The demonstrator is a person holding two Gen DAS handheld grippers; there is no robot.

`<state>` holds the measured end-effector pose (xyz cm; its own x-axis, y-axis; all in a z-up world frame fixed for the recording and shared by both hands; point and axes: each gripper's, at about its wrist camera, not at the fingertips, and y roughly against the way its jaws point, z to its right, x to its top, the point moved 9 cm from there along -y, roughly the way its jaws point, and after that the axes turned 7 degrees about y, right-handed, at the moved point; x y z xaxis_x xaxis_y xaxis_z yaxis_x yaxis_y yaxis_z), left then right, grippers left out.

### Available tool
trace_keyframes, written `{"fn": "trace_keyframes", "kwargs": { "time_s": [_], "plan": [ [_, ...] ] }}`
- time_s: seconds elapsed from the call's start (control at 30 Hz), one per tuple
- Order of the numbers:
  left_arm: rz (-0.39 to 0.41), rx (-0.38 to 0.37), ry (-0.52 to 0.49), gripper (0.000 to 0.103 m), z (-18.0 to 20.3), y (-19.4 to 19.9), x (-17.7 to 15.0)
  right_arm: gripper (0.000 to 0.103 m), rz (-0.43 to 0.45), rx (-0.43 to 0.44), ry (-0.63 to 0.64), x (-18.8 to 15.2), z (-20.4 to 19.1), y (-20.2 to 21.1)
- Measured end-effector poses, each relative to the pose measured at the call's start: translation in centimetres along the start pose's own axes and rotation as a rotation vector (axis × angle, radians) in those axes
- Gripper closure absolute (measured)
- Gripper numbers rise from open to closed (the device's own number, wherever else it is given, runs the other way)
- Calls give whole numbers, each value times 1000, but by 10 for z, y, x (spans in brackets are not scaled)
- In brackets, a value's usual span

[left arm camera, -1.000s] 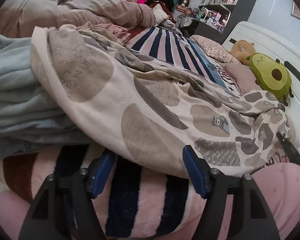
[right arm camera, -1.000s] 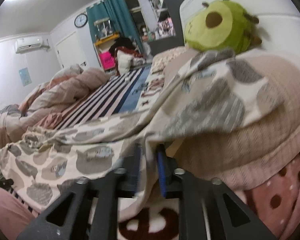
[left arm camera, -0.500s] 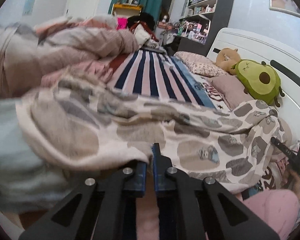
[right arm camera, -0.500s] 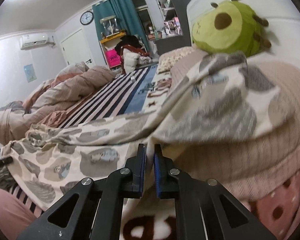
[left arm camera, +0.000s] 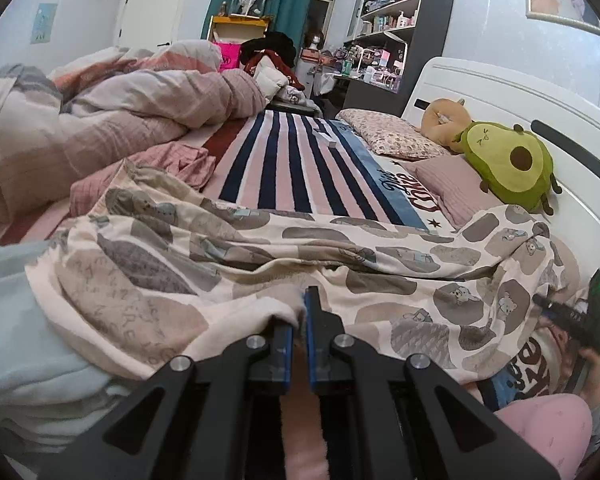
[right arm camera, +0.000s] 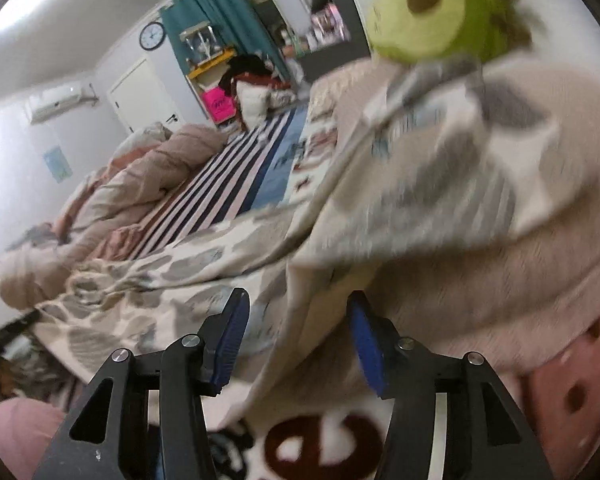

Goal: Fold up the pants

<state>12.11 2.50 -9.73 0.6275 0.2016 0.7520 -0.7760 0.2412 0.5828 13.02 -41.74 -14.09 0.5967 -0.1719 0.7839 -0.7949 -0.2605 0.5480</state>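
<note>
Pants (left arm camera: 340,264) stretched lengthwise across bed (left arm camera: 300,160), toward headboard (left arm camera: 500,100).

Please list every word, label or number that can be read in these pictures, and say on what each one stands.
"Cute", after a word too distorted to read: striped blanket, on its blue band.
Large dark red letters, cut off, unreadable: blanket edge by the right gripper.
Pink box: print too small.
Wall clock: numerals blurred.
</note>
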Motion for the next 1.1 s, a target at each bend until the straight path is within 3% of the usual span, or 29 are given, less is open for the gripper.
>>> {"fn": "trace_keyframes", "kwargs": {
  "time_s": [0.17,0.2,0.23,0.27,0.43,0.63,0.83,1.1],
  "plan": [
    [0,-6,9,100,-5,1,-3,59,-48,23,-5,-15,-9,-24],
    [3,-8,11,100,-6,2,-3,71,-45,30,-8,-14,-11,-28],
    [6,-9,14,100,-6,3,-2,97,-48,27,-15,-14,-11,-32],
    [12,-11,14,100,-7,6,-1,101,-56,13,-17,-12,-12,-36],
    [45,5,-13,100,-6,13,18,101,53,22,13,19,-24,-18],
    [43,44,-85,100,-2,-9,59,101,108,15,87,73,-30,-10],
    [-7,103,-130,100,-7,-58,94,101,59,-37,204,119,-35,-39],
    [-93,151,-181,100,-15,-138,124,101,-30,-131,327,144,-30,-92]
  ]
}}
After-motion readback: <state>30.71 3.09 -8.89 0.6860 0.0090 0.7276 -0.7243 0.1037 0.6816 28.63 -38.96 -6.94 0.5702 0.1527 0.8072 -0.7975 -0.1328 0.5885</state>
